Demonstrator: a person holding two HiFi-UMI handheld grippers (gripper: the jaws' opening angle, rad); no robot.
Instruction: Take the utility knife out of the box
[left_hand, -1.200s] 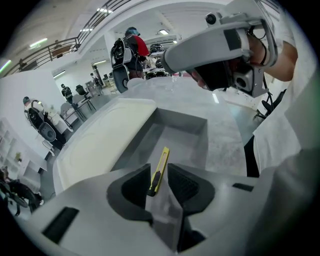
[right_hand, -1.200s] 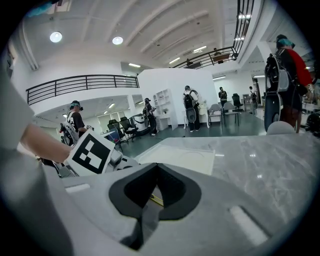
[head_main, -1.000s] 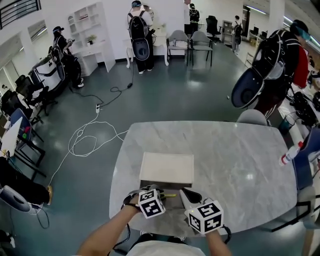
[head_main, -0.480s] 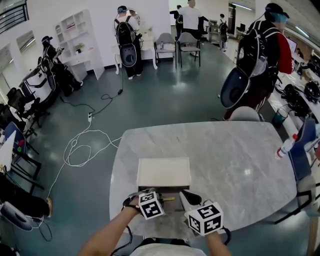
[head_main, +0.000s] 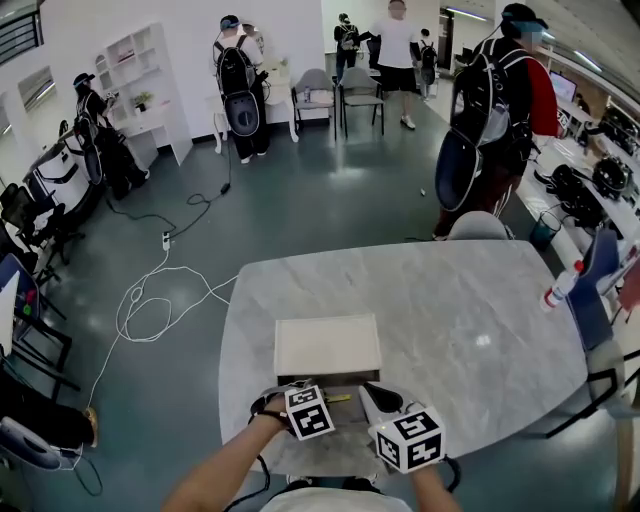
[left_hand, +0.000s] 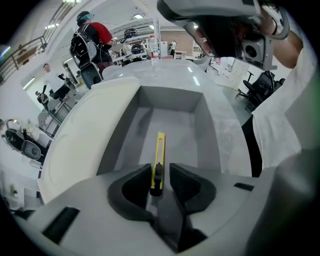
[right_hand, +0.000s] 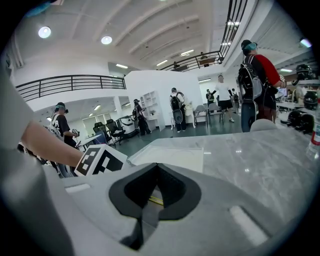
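- At the near edge of the grey marble-patterned table sits an open grey rectangular box, with its cream flat lid folded back on the far side.
- On the box floor lies the slim yellow utility knife, lengthwise, with its black slider at the end nearest the person.
- Reaching into the box from the near side, the left gripper has its dark jaws a little apart, one on each side of the knife's slider end. A thin gap shows beside the knife, so it is bracketed and not clamped.
- Just right of the box's near corner, the right gripper hovers low over the table with its jaw tips pressed together and nothing held. Only a sliver of yellow shows through the hollow behind the tips.
- Both marker cubes sit side by side, close to the person's body, in the head view.
- Farther off, a white bottle with a red cap stands at the table's right edge, well apart from the box.
- Beyond the table, a white cable loops across the dark floor, and several people with backpacks stand about.
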